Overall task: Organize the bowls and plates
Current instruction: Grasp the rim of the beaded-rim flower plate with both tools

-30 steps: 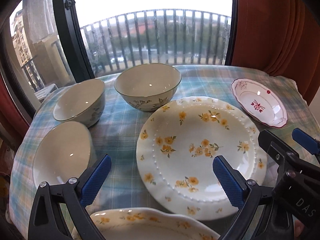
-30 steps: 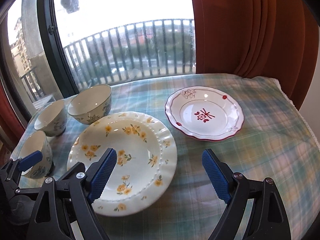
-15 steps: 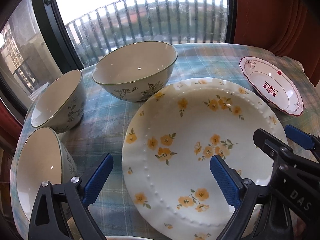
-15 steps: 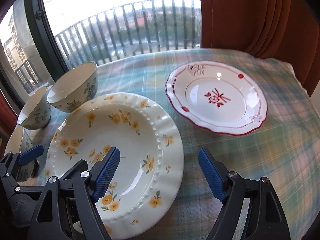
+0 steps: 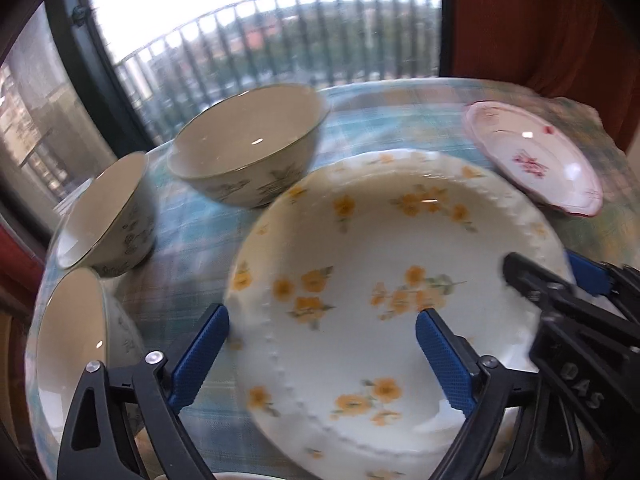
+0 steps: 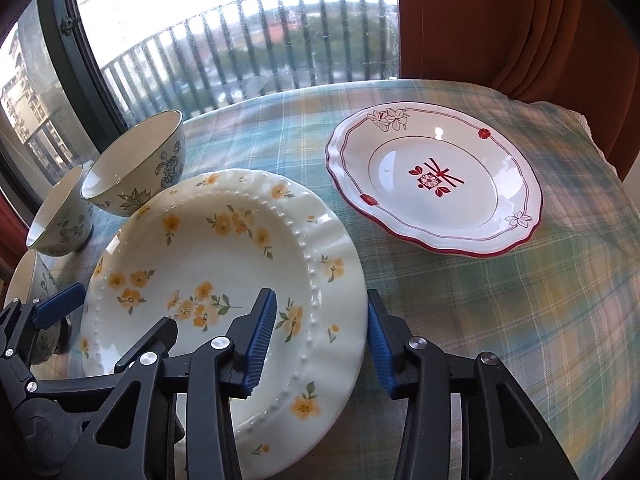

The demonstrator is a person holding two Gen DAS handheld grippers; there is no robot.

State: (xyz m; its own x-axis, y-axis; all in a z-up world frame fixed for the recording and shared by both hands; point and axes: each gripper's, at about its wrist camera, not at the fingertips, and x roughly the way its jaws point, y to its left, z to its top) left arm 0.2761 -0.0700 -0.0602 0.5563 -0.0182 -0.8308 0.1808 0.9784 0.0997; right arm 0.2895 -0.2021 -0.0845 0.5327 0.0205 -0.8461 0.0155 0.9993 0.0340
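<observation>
A large white plate with yellow flowers (image 5: 384,300) (image 6: 216,272) lies on the plaid tablecloth. My left gripper (image 5: 320,356) is open, its jaws straddling the plate's left rim. My right gripper (image 6: 320,344) is open but narrowed, its jaws on either side of the plate's right rim, not clamped. A red-trimmed white plate (image 6: 432,184) (image 5: 532,156) lies to the right. Three cream bowls stand at the left: a large one (image 5: 248,148) (image 6: 136,168), a middle one (image 5: 108,216) (image 6: 60,216) and a near one (image 5: 76,356).
The round table (image 6: 520,300) ends at a window with a dark frame (image 5: 96,64) at the back and an orange curtain (image 6: 520,24) at the right. Another flowered plate's rim peeks in at the bottom of the left wrist view (image 5: 228,476).
Both grippers have moved forward and down onto the flowered plate. The right gripper's jaws have narrowed around the plate's right rim. The left gripper now straddles the left rim.
</observation>
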